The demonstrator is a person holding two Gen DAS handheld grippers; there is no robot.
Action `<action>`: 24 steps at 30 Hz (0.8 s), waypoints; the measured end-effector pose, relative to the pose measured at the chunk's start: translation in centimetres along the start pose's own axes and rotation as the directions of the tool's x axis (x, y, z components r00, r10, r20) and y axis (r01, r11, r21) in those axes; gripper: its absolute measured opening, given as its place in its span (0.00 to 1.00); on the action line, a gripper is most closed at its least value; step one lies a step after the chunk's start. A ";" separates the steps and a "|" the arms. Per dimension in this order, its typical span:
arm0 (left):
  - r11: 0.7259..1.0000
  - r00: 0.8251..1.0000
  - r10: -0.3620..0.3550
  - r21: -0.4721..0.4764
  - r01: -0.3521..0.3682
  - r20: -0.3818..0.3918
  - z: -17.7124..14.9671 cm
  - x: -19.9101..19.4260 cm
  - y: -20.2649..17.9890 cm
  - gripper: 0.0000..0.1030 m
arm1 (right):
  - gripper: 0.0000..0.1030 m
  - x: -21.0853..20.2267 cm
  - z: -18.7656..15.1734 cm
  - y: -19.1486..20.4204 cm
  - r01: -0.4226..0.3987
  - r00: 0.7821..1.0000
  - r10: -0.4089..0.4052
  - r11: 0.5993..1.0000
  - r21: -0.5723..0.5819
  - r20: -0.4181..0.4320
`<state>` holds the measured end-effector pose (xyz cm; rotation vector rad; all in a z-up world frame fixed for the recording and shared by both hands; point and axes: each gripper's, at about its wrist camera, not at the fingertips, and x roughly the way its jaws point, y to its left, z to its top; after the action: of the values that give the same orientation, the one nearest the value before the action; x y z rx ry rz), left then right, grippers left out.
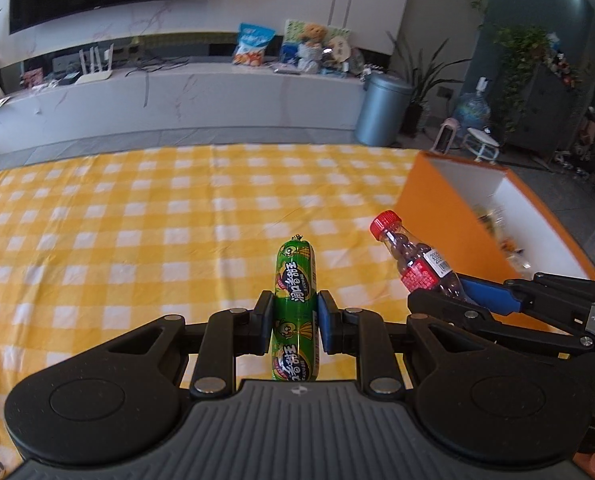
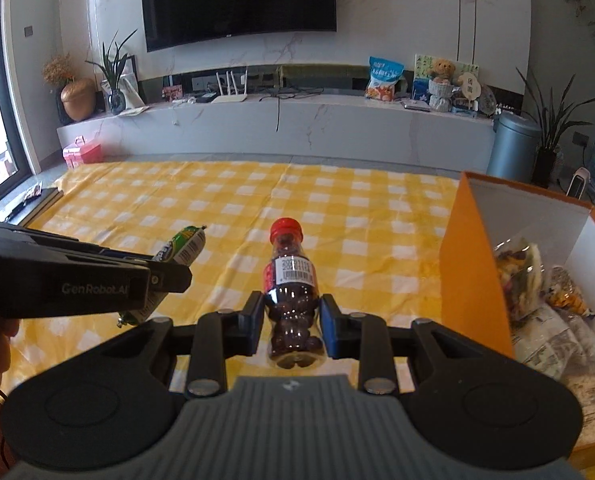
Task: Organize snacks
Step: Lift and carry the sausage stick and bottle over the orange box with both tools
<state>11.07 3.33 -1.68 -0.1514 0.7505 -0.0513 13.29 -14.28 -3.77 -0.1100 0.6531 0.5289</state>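
1. The desk [image 2: 225,200], under a yellow-and-white checked cloth [image 1: 137,220], lies bare across most of its width; its far edge runs below a long white marble ledge [image 2: 337,120].
2. An orange box [image 2: 473,276] stands at the desk's right side, top open, with bagged snacks [image 2: 525,276] inside against its white inner wall.
3. Both claws are held above the cloth, side by side, angled downward.
4. The left claw [image 1: 295,322] is clamped on a green sausage stick [image 1: 295,276] about mid-length, its clipped tip pointing away.
5. The right claw [image 2: 293,326] grips a small clear bottle [image 2: 291,280] by its lower body: red cap, red label with barcode, dark round pieces inside, cap pointing away.
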 end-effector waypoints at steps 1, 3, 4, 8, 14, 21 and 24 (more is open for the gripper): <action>1.000 1.000 -0.011 0.007 0.011 0.008 0.3 -0.2 -0.6 0.24 | 0.27 -0.7 0.2 -0.4 0.007 1.000 -0.007 1.000 0.004 0.017; 0.999 0.999 -0.033 0.019 0.032 0.022 1.0 -0.4 -1.8 0.24 | 0.27 -2.1 0.6 -1.4 0.022 0.999 -0.022 1.000 0.010 0.047; 0.999 0.999 -0.045 0.023 0.044 0.027 1.4 -0.5 -2.3 0.24 | 0.27 -2.8 0.7 -2.0 0.032 0.997 -0.033 0.999 0.015 0.063; 0.994 0.994 -0.102 0.035 0.101 0.040 2.9 -0.2 -4.5 0.24 | 0.27 -4.7 1.1 -4.4 0.069 0.994 -0.070 0.997 0.019 0.089; 0.984 0.985 -0.168 0.074 0.164 0.045 5.3 1.0 -7.9 0.24 | 0.27 -6.4 1.7 -8.4 0.130 0.988 -0.131 0.991 0.012 0.084; 0.954 0.960 -0.278 0.122 0.276 0.006 8.1 3.8 -12.4 0.24 | 0.27 -7.6 2.7 -13.2 0.227 0.972 -0.225 0.974 -0.018 0.072; 0.941 0.949 -0.314 0.122 0.315 -0.024 9.2 5.6 -13.7 0.24 | 0.27 -8.0 2.9 -15.5 0.258 0.965 -0.257 0.966 -0.006 0.055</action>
<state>21.56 -9.66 3.30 -0.1514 0.7192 -0.4031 17.29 -30.34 2.41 -0.1900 0.5728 0.2844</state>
